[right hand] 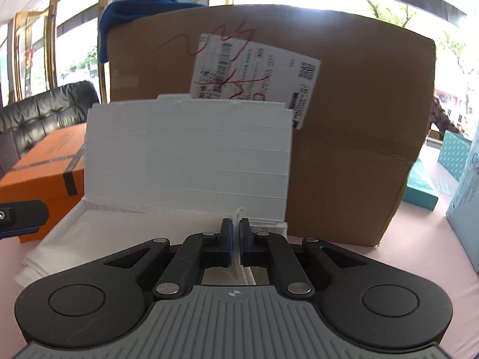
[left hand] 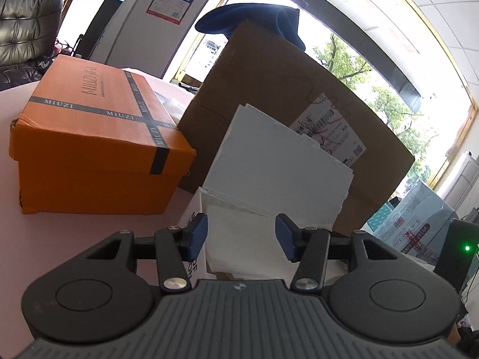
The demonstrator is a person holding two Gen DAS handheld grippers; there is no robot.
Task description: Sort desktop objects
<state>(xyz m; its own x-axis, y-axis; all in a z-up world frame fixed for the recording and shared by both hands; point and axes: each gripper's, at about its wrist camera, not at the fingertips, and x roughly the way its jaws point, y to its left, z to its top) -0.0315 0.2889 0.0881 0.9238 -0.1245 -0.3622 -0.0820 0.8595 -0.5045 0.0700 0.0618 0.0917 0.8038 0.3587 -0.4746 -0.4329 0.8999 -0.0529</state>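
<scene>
**Right tool pinches a white wrapper over the open white box**

The right tool is closed on a thin white wrapper, held just above the white box, whose lid stands upright against the cardboard box. The left tool is open, its blue pads either side of the white box, gripping nothing. An orange box sits on the pink table to the left. A blue cloth lies on top of the cardboard box.
</scene>
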